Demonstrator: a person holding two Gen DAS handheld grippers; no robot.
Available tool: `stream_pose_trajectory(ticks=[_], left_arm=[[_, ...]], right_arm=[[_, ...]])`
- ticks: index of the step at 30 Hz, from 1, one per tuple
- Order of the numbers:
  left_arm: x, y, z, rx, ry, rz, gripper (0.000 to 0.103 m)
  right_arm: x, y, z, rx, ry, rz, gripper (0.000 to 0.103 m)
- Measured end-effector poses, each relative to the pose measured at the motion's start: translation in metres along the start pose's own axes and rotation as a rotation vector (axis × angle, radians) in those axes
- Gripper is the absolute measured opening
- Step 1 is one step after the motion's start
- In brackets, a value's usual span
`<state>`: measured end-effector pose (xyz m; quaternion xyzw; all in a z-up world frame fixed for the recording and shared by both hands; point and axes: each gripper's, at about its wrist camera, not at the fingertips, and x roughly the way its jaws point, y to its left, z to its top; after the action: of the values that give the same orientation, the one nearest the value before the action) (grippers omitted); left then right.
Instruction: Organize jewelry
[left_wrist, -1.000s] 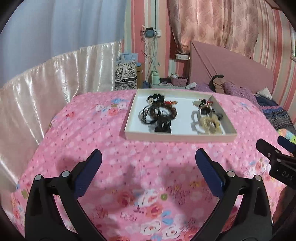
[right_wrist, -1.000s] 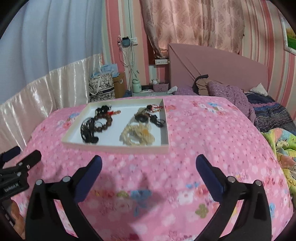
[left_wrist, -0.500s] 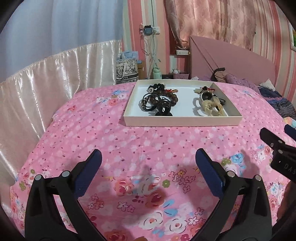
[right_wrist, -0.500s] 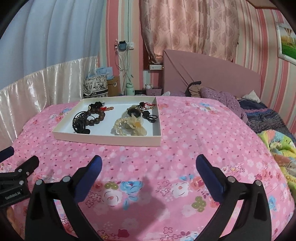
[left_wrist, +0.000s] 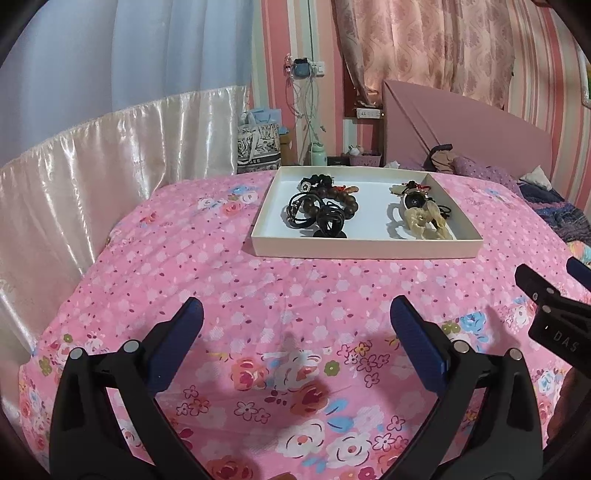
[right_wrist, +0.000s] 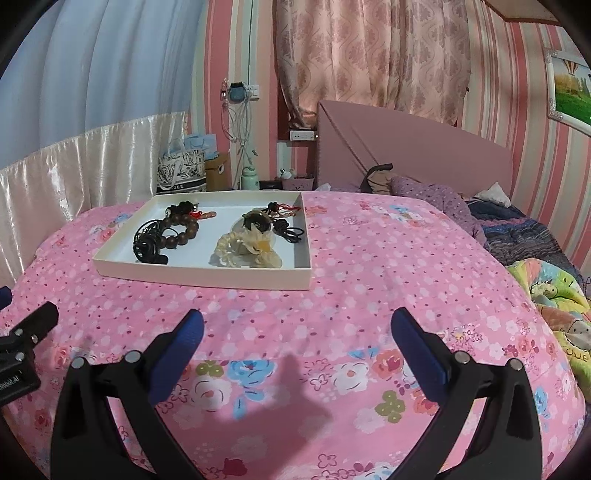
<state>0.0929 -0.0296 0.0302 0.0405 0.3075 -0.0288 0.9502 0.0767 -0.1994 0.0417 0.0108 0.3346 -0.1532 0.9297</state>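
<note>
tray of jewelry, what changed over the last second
Only the views shifted: both cameras tipped up, showing more wall and curtain. The left tool and right tool stay open, holding nothing. The tray and the jewelry in it have not moved on the bedspread.

Left gripper (left_wrist: 295, 317) jaws gape above bedspread (left_wrist: 184, 266), tray (left_wrist: 365, 248) beyond.

Soft indoor light, faint shadows, sharp focus, fisheye-bent edges.

I read "DAS" on the right tool (left_wrist: 557, 314) and "Robot.AI" on the left tool (right_wrist: 16, 365).
</note>
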Motion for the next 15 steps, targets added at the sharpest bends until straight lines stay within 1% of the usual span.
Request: stream_pose_trajectory(ticks=[4, 15], left_arm=[[0.0007, 0.0041, -0.0005, -0.02, 0.015, -0.032, 0.1], [-0.0026, 0.0013, -0.0014, -0.012, -0.002, -0.008, 0.1]], right_arm=[[-0.0007, -0.0002, 0.0003, -0.003, -0.003, -0.007, 0.101], [-0.0012, -0.0039, 0.0, 0.003, -0.002, -0.025, 0.101]])
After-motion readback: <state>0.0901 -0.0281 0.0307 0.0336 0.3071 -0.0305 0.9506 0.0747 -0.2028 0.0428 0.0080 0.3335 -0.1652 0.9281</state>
